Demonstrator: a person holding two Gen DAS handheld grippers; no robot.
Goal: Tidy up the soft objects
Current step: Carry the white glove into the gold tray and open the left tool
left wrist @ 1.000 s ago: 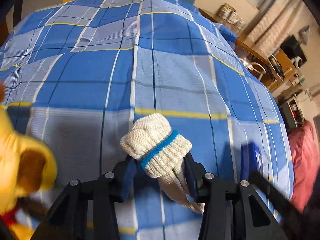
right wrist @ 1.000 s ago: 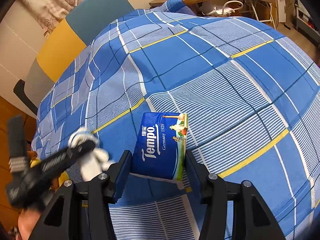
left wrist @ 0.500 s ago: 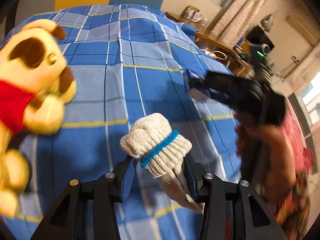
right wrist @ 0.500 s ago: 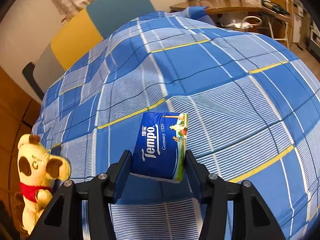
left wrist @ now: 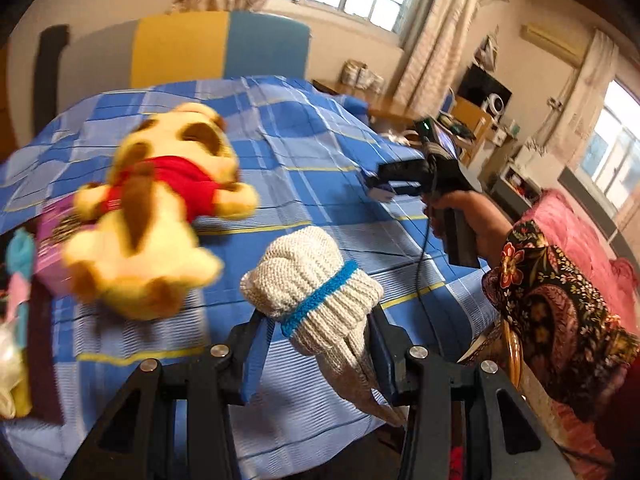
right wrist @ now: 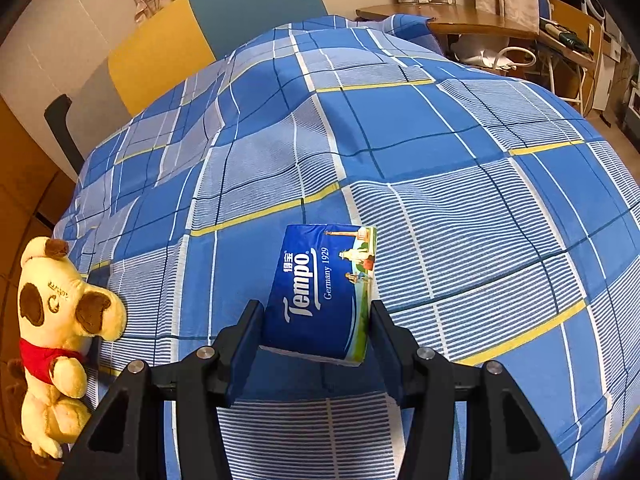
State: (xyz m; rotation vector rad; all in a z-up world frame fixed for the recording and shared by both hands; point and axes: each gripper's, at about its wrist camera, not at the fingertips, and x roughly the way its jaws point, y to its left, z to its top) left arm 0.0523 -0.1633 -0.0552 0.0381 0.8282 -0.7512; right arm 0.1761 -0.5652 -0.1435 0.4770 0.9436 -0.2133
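My left gripper is shut on a rolled cream knit sock with a blue band, held above the blue plaid bedspread. My right gripper is shut on a blue Tempo tissue pack, held over the bedspread. The right gripper also shows in the left wrist view, far right over the bed. A yellow plush dog with a red scarf lies blurred at the left, and shows in the right wrist view at the bed's left edge.
A purple thing and pale soft items sit at the left edge. A yellow and teal headboard stands behind the bed. A desk and shelves stand at the right. A pink cushion lies at the far right.
The left gripper has swung and tilted up with the sock, so the plush dog moved toward the middle of its view. The right gripper held its tissue pack and drew back slightly.
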